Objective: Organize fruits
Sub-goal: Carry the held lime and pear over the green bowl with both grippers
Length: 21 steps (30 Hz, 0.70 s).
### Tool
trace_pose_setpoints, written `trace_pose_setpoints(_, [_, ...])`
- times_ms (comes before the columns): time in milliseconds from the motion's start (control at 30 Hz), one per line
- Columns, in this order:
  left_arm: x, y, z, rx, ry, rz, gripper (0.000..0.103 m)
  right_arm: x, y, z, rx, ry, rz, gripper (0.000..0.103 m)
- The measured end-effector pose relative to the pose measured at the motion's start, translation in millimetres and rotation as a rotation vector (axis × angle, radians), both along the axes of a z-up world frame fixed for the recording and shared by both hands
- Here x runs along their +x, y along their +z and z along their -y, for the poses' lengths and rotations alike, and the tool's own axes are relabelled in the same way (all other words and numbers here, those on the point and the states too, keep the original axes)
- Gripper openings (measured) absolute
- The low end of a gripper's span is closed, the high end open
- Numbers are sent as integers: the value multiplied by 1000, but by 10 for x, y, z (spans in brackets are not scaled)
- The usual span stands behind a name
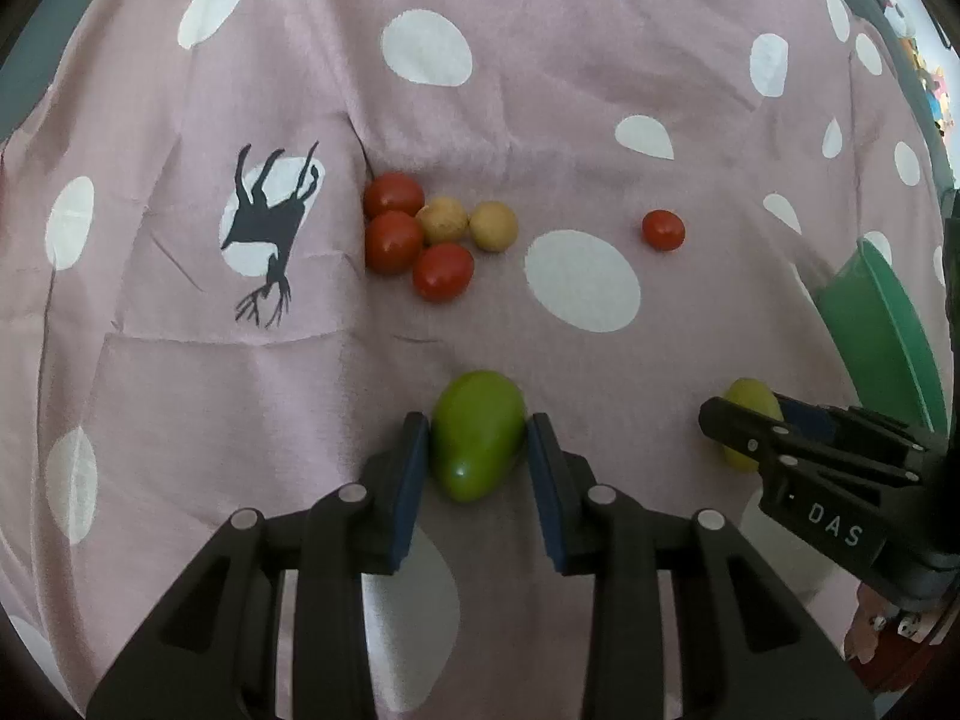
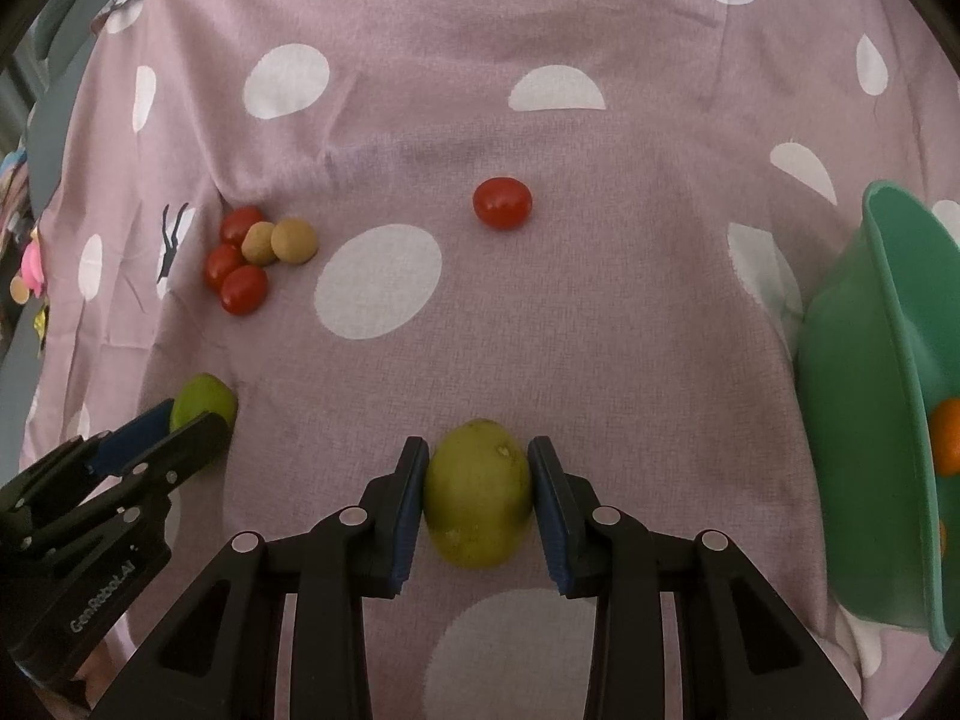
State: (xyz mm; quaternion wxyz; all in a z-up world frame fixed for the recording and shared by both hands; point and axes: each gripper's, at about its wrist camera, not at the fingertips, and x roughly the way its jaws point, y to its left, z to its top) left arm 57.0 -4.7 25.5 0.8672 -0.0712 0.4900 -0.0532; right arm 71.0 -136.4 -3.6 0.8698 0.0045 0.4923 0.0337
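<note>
Low over a mauve cloth (image 1: 540, 90) with white dots, 2 black grippers reach forward side by side. The left gripper (image 1: 478, 447) has its blue pads against both sides of a green mango (image 1: 477, 441), which lies on the cloth at the near middle of the left wrist view; the jaws are narrowed onto it. The right gripper (image 2: 479, 483) likewise presses its blue pads on the 2 flanks of a yellow-green fruit (image 2: 479, 492), rounder and duller, resting on the cloth near the camera. Each tool appears in the other's view, angled in from the side.

Counted on the cloth: 3 red tomatoes (image 1: 393, 240) sit in a tight cluster at far left, touching 2 tan round fruits (image 1: 493, 226) just to their right. 1 more red tomato, the lone tomato (image 2: 502, 203), lies well apart, far and toward the middle. That makes 4 tomatoes, 2 tan fruits, 1 mango and 1 yellow-green fruit.

At the right edge stands 1 green bowl (image 2: 864, 420), tilted by the fisheye, with an orange fruit (image 2: 948, 435) visible inside it. A black deer print (image 1: 267, 228) marks the cloth left of the cluster.
</note>
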Motion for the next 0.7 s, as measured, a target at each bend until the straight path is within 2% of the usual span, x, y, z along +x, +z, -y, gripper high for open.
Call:
trace_pose_setpoints(367, [-14, 8, 23, 14, 8, 0, 33, -12, 7, 7, 7, 0, 10, 36])
trace_pose_setpoints(700, [-137, 152, 60, 19, 4, 55, 33, -102, 127, 38, 33, 8, 48, 36])
